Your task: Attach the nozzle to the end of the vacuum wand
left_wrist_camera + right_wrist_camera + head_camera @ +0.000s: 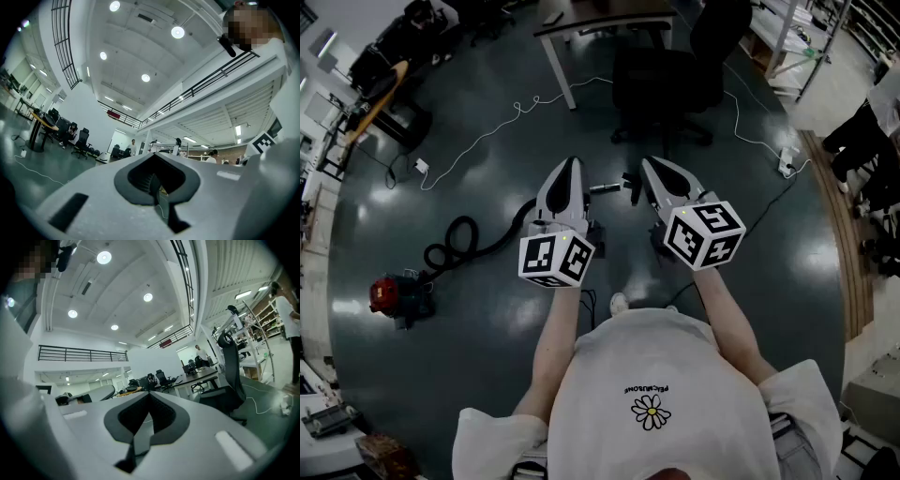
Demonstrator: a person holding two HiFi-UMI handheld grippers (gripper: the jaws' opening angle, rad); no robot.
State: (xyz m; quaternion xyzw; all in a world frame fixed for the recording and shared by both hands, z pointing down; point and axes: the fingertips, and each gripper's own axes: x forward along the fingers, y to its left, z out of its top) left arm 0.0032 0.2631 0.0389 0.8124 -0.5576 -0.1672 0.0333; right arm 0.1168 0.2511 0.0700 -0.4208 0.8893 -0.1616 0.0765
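the left gripper [571, 165] has its jaws pressed together with nothing between them, and the right gripper [649, 165] is closed and empty too; each gripper's own view shows the dark pads meeting tip to tip. in the head view both are held out side by side above the floor, tips toward 12 o'clock. on the floor in the gap between them lies the wand [605, 188], a short silver tube, with a small dark piece [629, 182] at its 3 o'clock end, just beside the right gripper; it is too small to tell whether that is the nozzle. a black hose [459, 240] loops from behind the left gripper toward 8 o'clock to a red vacuum [389, 294]. at 12 o'clock a black chair [661, 89] stands by a table [581, 26], and a white cable [502, 122] trails at 10 o'clock.
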